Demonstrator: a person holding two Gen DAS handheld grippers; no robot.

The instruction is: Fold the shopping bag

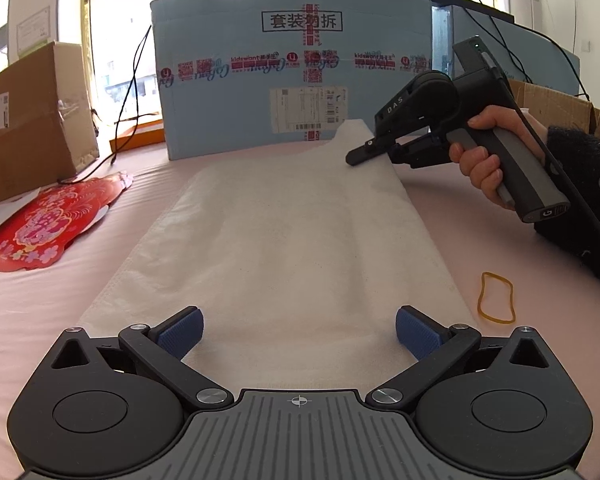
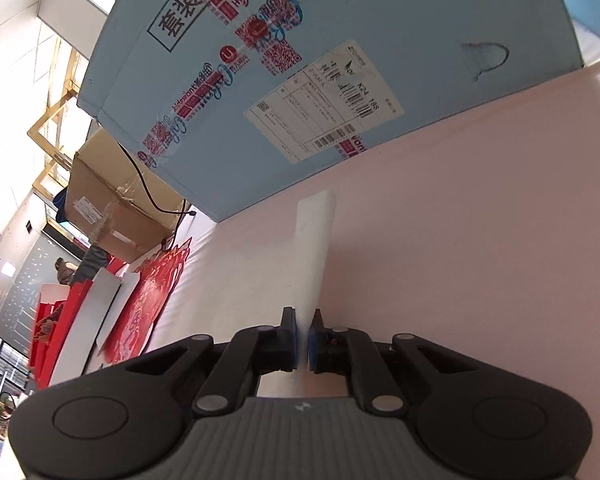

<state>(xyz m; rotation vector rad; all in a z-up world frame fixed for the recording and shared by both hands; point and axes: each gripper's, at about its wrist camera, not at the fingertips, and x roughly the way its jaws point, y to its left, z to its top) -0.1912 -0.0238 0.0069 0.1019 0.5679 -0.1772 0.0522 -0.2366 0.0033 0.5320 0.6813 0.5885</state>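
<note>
A white non-woven shopping bag (image 1: pixel 284 240) lies flat on the pink table surface (image 1: pixel 40 312), stretching away from me. My left gripper (image 1: pixel 299 332) is open, its blue pads on either side of the bag's near end, just above it. My right gripper (image 1: pixel 354 158) shows in the left wrist view at the bag's far right corner, shut on the raised edge. In the right wrist view the right gripper (image 2: pixel 302 338) is shut on a thin white strip of the bag (image 2: pixel 314 248), seen edge-on.
A large light blue carton (image 1: pixel 296 76) stands behind the bag. A brown cardboard box (image 1: pixel 28 120) and a red paper decoration (image 1: pixel 48 224) lie at the left. A yellow rubber band (image 1: pixel 496 298) lies right of the bag. Another brown box (image 1: pixel 556 108) is at the far right.
</note>
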